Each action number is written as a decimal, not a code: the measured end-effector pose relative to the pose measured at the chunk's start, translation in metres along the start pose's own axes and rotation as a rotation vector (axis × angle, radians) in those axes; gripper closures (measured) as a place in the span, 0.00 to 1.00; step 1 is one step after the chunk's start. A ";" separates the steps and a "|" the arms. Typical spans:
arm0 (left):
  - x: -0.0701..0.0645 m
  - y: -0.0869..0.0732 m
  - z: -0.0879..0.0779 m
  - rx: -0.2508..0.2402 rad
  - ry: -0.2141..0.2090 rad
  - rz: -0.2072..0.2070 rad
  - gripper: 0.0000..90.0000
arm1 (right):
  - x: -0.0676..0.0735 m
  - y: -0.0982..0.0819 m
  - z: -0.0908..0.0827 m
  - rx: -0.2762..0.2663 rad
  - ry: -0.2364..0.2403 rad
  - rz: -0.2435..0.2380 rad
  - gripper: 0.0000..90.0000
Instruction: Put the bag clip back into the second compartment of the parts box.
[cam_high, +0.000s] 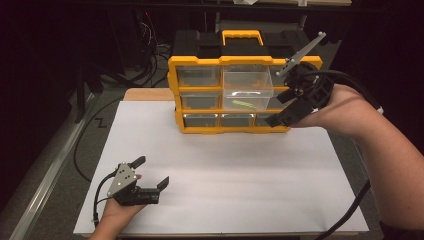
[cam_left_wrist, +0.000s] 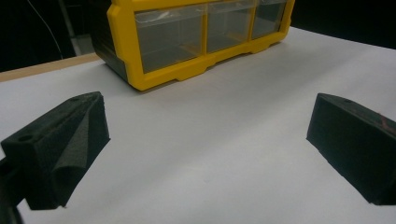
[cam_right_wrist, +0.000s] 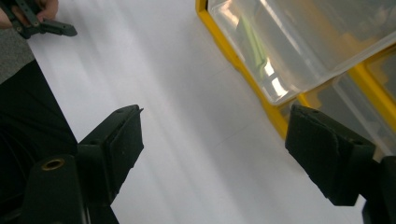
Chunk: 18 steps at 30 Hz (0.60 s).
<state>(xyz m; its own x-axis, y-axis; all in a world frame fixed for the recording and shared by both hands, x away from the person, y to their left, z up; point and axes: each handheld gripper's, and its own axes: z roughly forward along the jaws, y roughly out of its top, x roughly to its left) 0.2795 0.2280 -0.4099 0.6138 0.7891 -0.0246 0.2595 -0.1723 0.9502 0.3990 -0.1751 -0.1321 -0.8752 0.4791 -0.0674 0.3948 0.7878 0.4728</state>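
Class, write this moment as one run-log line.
left hand-held gripper: open, empty, on white table | right hand-held gripper: open, empty, beside yellow organiser | clear drawer: pulled out, green item inside

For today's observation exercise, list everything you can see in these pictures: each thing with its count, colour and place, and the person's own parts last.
Drawer organiser: one, yellow frame with black body and yellow handle, at the far edge of the table.
Pulled-out drawer: one, clear plastic, middle of the organiser, sticking forward.
Green item: one, inside that drawer; too small to identify.
Closed drawers: several, clear, around the open one.
Table top: one, white.
Cables: several, dark, behind the table.
Left tongs: one, black, open and holding nothing, near left of the table.
Right tongs: one, black, open and holding nothing, at the organiser's right front.
Left hand: one, near edge.
Right hand: one, right side.
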 end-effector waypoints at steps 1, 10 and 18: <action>0.000 0.000 0.000 0.001 0.000 -0.001 0.00 | 0.000 0.000 0.000 0.000 0.000 0.000 0.22; 0.001 0.000 0.000 0.001 0.004 -0.002 0.00 | 0.000 -0.030 0.028 0.016 0.035 0.028 0.18; 0.000 0.000 0.001 0.001 0.005 0.000 0.00 | -0.004 -0.058 0.068 0.043 0.063 0.060 0.15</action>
<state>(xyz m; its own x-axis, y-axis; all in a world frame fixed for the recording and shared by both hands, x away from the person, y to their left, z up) 0.2803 0.2278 -0.4104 0.6099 0.7922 -0.0227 0.2597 -0.1728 0.9501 0.3988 -0.1965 -0.2195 -0.8649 0.5017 0.0158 0.4574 0.7748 0.4364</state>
